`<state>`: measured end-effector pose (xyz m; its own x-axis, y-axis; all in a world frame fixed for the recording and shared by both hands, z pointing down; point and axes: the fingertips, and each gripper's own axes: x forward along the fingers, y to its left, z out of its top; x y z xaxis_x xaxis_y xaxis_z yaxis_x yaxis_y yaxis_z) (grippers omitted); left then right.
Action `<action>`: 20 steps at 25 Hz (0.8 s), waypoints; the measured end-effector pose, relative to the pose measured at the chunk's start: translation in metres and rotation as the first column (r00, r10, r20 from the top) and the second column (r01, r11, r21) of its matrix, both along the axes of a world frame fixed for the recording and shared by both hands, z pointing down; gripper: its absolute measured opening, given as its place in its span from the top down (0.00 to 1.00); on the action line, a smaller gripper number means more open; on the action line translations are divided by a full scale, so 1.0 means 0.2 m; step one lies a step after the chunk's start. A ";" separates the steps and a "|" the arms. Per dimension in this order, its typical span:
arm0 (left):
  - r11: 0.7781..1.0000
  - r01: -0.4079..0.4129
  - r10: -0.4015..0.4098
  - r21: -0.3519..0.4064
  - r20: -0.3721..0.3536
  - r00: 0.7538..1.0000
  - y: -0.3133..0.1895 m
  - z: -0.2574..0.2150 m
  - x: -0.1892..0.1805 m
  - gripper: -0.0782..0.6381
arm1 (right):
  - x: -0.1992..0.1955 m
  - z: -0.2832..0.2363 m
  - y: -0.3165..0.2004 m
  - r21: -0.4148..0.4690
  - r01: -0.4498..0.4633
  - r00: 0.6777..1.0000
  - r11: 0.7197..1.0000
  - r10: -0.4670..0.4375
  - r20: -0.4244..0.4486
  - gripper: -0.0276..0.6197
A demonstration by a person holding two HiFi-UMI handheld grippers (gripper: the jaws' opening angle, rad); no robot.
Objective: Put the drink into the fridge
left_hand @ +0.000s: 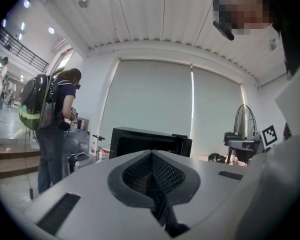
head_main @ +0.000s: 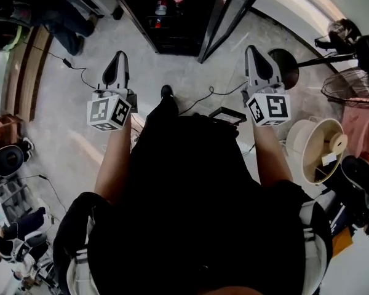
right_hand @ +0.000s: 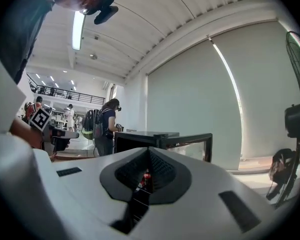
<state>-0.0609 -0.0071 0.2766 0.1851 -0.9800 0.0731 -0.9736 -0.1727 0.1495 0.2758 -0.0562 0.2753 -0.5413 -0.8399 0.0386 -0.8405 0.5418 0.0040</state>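
Head view: shows one fridge [head_main: 175,49] at upper centre, door [head_main: 230,17] open, at least two upright drinks [head_main: 162,8] already inside, ahead and between left gripper [head_main: 118,57] and right gripper [head_main: 252,51], seemingly equally near.

Left gripper view: shows jaws pressed together, empty.

Right gripper view: shows jaws likewise together, empty, aimed at the fridge.

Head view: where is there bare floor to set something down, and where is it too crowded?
Bare floor lies between the open fridge and the left tool and right tool, and from the left tool to the wooden step; only thin cables cross it. The right side, around the wire fan, is crowded.
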 end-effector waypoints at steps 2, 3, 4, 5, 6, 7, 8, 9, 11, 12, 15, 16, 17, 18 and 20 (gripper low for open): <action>1.000 0.013 -0.012 -0.015 0.018 1.000 0.10 0.02 0.05 0.87 | 0.06 0.06 0.07 -0.023 0.002 1.000 1.000 -0.002 0.012 0.92; 1.000 0.018 -0.017 -0.022 0.029 0.999 0.15 0.02 0.07 0.87 | 0.07 0.09 0.10 -0.036 0.009 1.000 0.999 -0.008 0.018 0.92; 0.999 0.024 -0.023 -0.029 0.037 0.999 0.19 0.03 0.08 0.87 | 0.08 0.12 0.12 -0.050 0.018 1.000 0.999 -0.017 0.024 0.92; 0.999 0.029 -0.028 -0.034 0.041 0.999 0.23 0.03 0.08 0.87 | 0.07 0.16 0.14 -0.063 0.030 0.999 0.998 -0.028 0.028 0.92; 0.999 0.034 -0.032 -0.039 0.040 0.999 0.27 0.03 0.08 0.87 | 0.06 0.19 0.16 -0.075 0.045 0.999 0.996 -0.043 0.032 0.92; 0.998 0.038 -0.036 -0.045 0.034 0.999 0.30 0.04 0.08 0.87 | 0.03 0.21 0.17 -0.087 0.064 0.997 0.994 -0.061 0.036 0.92; 0.998 0.042 -0.041 -0.054 0.029 0.999 0.33 0.04 0.07 0.87 | 0.00 0.23 0.18 -0.097 0.087 0.996 0.992 -0.083 0.042 0.92; 0.997 0.048 -0.047 -0.064 0.027 0.999 0.37 0.05 0.06 0.87 | -0.03 0.25 0.20 -0.105 0.112 0.993 0.988 -0.107 0.047 0.92; 0.994 0.068 -0.065 -0.085 0.033 0.997 0.44 0.08 0.03 0.87 | -0.11 0.29 0.24 -0.117 0.161 0.986 0.980 -0.155 0.060 0.92; 0.993 0.076 -0.073 -0.094 0.034 0.997 0.46 0.09 0.02 0.87 | -0.14 0.30 0.25 -0.120 0.180 0.983 0.976 -0.173 0.066 0.92; 0.990 0.073 -0.071 -0.118 0.021 0.997 0.51 0.13 0.02 0.87 | -0.21 0.32 0.28 -0.128 0.204 0.978 0.970 -0.197 0.069 0.92; 0.990 0.065 -0.064 -0.124 0.017 0.998 0.51 0.15 0.03 0.87 | -0.23 0.33 0.28 -0.132 0.204 0.978 0.970 -0.197 0.066 0.92; 0.990 0.059 -0.057 -0.129 0.015 0.998 0.51 0.16 0.02 0.87 | -0.25 0.33 0.28 -0.136 0.202 0.979 0.970 -0.195 0.062 0.92; 0.990 0.055 -0.053 -0.131 0.017 0.998 0.50 0.17 0.01 0.87 | -0.28 0.33 0.28 -0.140 0.200 0.979 0.970 -0.193 0.058 0.92; 0.990 0.049 -0.046 -0.129 0.024 0.999 0.48 0.19 -0.02 0.87 | -0.33 0.34 0.27 -0.143 0.193 0.981 0.971 -0.188 0.047 0.92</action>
<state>-0.0640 0.0887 0.3150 0.1360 -0.9696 0.2036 -0.9833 -0.1070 0.1474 0.2092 -0.0027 0.3425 -0.6937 -0.7078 0.1332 -0.7202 0.6846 -0.1129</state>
